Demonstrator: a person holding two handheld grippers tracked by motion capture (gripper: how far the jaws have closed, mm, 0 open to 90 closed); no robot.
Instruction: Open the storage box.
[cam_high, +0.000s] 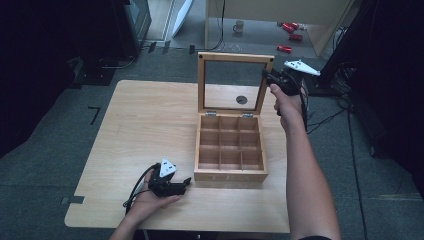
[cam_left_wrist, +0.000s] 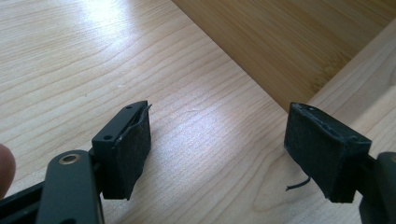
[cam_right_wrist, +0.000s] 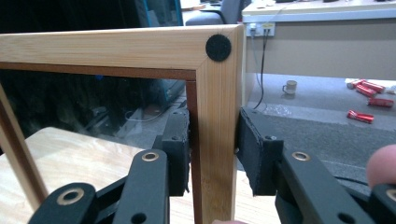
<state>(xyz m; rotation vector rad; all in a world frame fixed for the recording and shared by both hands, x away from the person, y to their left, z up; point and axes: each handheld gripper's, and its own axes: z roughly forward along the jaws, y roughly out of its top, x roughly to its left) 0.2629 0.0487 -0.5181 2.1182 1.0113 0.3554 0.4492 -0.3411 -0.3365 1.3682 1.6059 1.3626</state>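
Wooden box (cam_high: 230, 148) sits near the desk's (cam_high: 145, 120) right edge, its lid (cam_high: 234, 83) standing up. Right gripper (cam_right_wrist: 212, 154) pinches the lid's frame. Left gripper (cam_left_wrist: 219, 154) rests wide apart by the front edge. Grey floor (cam_high: 50, 150) holds red cans (cam_high: 289, 27) and a mug (cam_high: 238, 26).

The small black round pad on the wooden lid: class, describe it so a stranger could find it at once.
Start at the pale wooden table, then the open wooden compartment box and its upright glass-paned lid. The black felt dot sits on the frame's top corner, just above the right gripper clamping that side rail.
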